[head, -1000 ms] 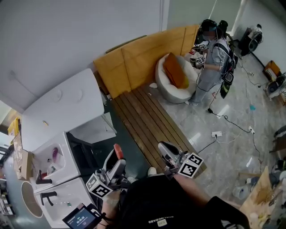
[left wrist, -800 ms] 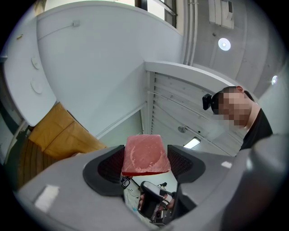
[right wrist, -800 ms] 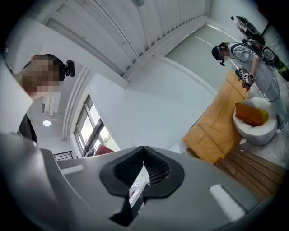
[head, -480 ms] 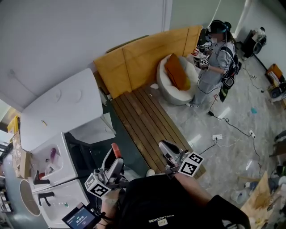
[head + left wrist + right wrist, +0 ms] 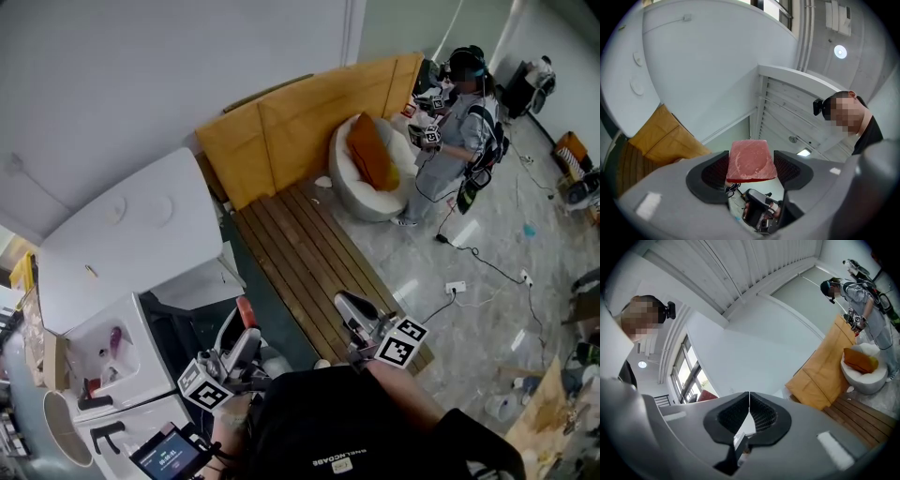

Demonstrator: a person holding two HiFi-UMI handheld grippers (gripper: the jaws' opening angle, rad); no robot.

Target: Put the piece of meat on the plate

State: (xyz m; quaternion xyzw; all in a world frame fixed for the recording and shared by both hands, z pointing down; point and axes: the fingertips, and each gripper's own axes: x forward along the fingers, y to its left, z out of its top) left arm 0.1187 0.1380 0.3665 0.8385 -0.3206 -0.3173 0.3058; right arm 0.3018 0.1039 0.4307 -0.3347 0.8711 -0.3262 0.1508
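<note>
A staged home-like studio: white worktop [image 5: 131, 234] with sinks [image 5: 131, 352], wooden decking [image 5: 309, 262], a beanbag [image 5: 352, 192], cables [image 5: 487, 264] trailing across the floor, a second person [image 5: 459, 141] wearing gear.

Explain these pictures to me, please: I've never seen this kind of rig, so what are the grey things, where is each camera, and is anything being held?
There is no robot. A person holds a hand-held gripper in each hand. The head view comes from a camera on that person's head, looking steeply down; the other two cameras ride on the grippers and look along their jaws. The left hand-held gripper is shut on the piece of meat, a red slab pinched between its jaws. The right hand-held gripper is shut and empty. At lower left in the head view stands a white sink unit. Farther off, another person stands beside a white beanbag seat.
</note>
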